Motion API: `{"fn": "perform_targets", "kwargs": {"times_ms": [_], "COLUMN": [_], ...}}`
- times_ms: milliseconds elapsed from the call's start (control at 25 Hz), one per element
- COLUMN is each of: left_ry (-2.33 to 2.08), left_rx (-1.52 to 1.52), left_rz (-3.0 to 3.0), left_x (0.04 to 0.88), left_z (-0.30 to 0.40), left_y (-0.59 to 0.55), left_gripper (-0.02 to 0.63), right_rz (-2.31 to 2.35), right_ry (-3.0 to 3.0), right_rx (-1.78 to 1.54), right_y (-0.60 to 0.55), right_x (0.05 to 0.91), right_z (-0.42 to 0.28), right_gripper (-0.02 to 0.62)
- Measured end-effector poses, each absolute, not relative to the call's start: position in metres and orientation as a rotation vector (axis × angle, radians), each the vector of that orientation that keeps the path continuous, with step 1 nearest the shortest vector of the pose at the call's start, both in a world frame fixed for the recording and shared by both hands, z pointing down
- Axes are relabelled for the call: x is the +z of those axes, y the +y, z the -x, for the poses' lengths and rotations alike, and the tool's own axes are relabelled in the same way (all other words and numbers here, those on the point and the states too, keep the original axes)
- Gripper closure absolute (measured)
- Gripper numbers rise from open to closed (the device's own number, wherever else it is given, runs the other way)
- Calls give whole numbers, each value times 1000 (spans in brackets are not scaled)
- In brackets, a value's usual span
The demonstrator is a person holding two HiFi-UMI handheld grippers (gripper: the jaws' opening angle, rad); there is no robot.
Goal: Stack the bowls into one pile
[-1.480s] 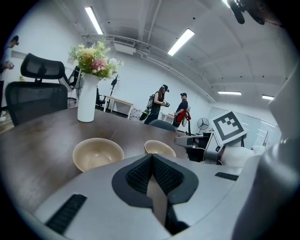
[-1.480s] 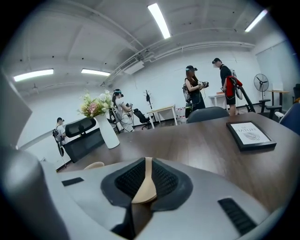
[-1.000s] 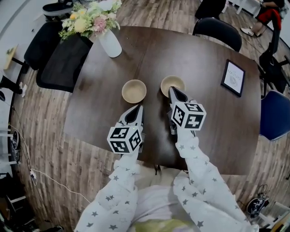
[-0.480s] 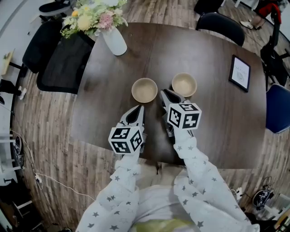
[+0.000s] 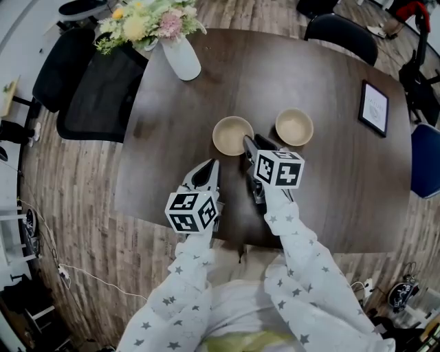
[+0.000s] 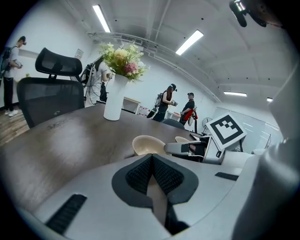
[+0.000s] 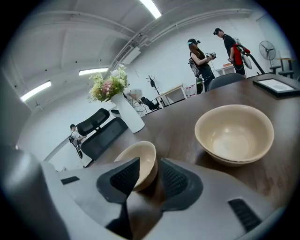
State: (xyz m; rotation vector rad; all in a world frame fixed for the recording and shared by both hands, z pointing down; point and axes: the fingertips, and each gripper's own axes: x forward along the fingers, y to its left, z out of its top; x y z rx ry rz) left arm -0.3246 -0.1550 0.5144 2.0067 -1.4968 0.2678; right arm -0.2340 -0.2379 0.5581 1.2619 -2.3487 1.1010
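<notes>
The right gripper (image 7: 149, 169) has its jaws apart; they have just been opening. The near rim of the left bowl (image 7: 140, 157) stands between them, with a gap showing beside the right pad, so the pads do not clamp it. From the head view, this gripper's tip reaches the right-hand edge of that bowl.

The left gripper (image 6: 152, 161) has its jaws closed together with nothing between them. It hangs over the near part of the table (image 5: 323, 199), short of the left bowl and just beside the right gripper, which crosses its view.

Both bowls are cream, upright and empty. They sit side by side near the middle of the dark wooden table, close but apart, not stacked. The right bowl (image 5: 294, 127) lies clear of both grippers.

Farther back, a white vase (image 5: 182, 58) of flowers (image 5: 148, 17) stands near the far left edge. A dark frame (image 5: 375, 108) lies at the right side. A black chair (image 5: 93, 93) stands at the table's left, and another (image 5: 344, 38) at the far side.
</notes>
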Motion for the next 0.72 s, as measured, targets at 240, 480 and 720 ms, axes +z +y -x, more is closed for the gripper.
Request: {"fn": "perform_targets", "kwargs": {"times_ms": [240, 480, 720], "left_ry": [-1487, -1483, -1487], "left_rx": [284, 290, 292], "left_rz": [-2009, -2019, -2019], "left_x": [520, 518, 517], "left_z": [338, 339, 337], "left_y": [-160, -160, -160], "left_gripper": [581, 581, 580], "right_rz": [-1309, -1335, -1335], "right_ry": [-2290, -2270, -2300], "right_rx": [1145, 1153, 1158], "right_y": [-247, -249, -248], "right_x": [571, 570, 559], "right_z": [239, 236, 234], "right_gripper": [471, 526, 549]}}
